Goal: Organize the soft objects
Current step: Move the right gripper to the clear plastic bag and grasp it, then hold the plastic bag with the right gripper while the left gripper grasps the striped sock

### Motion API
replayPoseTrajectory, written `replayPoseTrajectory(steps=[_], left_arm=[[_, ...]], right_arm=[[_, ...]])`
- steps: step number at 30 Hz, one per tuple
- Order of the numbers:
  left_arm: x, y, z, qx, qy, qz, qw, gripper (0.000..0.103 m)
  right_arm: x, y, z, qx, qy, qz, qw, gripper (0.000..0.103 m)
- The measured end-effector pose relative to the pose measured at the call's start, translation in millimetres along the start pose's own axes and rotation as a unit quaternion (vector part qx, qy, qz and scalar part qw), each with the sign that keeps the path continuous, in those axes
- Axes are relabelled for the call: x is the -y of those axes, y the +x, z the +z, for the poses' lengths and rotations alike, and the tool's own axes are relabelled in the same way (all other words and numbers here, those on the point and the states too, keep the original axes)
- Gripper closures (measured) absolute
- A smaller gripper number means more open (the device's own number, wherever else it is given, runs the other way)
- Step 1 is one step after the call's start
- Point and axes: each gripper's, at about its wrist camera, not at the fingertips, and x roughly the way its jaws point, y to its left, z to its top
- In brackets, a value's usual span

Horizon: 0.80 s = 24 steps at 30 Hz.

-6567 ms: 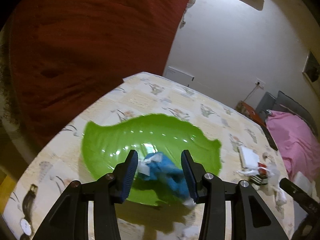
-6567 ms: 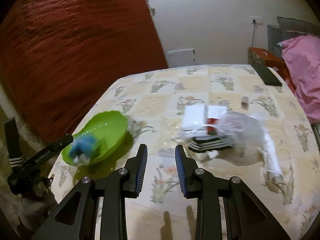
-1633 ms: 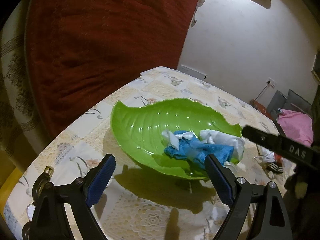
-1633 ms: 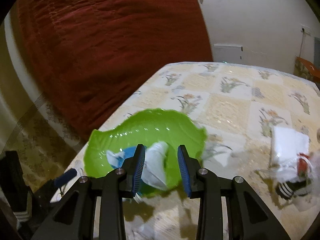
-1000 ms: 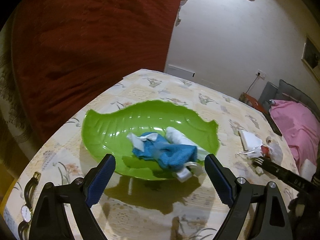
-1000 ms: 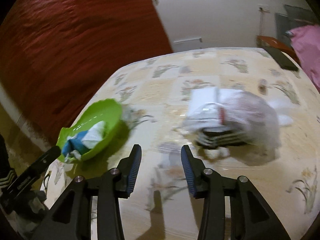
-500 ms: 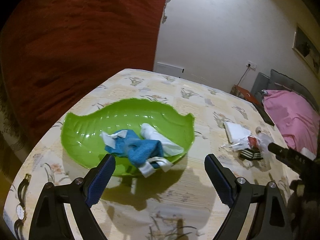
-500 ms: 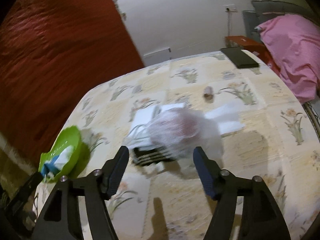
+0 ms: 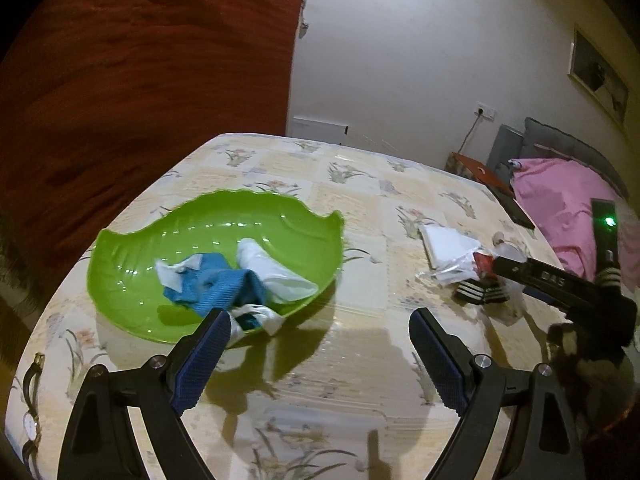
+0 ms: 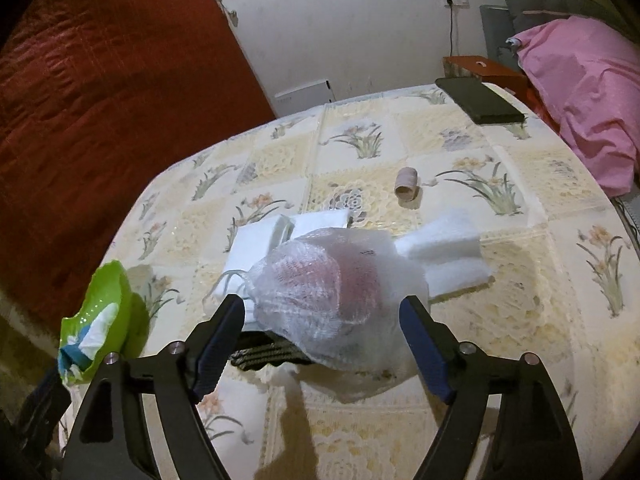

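Each tool, the left tool (image 9: 320,344) and the right tool (image 10: 322,332), has black angular arms, ridged blue pads (image 9: 202,364) and small silver screws.

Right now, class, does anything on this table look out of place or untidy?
Yes. In the green leaf-shaped bowl, a blue-and-white cloth spills over the near rim instead of lying fully inside. To the right, a bubble-wrap bundle sits heaped on a black-and-white striped item and white pads, unsorted. Both grippers are open and empty.
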Motion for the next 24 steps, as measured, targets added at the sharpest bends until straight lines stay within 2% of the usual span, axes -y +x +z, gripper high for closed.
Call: replayPoseTrajectory(steps=[6,8,11,13,17,24], left_arm=[[13.5,6.1,-1.0,-0.01,0.014,-0.01,0.9998,0.007],[17.9,7.6,-1.4,-0.013,0.018,-0.014,0.9997,0.007],[24.4,10.1,-1.7,-0.017,0.025,-0.02,0.9994,0.007],[27.6,11.4,-2.1,-0.019,0.028,-0.023,0.9992,0.007],[35.8,15.3,-2.9,-0.024,0.034,-0.027,0.9987,0.007],[53.0,26.7,-1.8,-0.037,0.048,-0.039,0.9974,0.007]], right_arm=[[3.9,3.3,-0.3,0.001,0.0,-0.001,1.0,0.024],[8.5,1.5,-1.2,0.001,0.004,-0.002,1.0,0.04],[17.9,-3.8,-2.3,0.001,0.015,-0.006,1.0,0.056],[22.8,-8.1,-2.0,0.005,0.022,-0.007,1.0,0.061],[34.7,-22.2,-4.4,0.017,0.038,-0.004,0.999,0.066],[54.7,-42.7,-11.7,0.03,0.054,-0.006,0.998,0.069]])
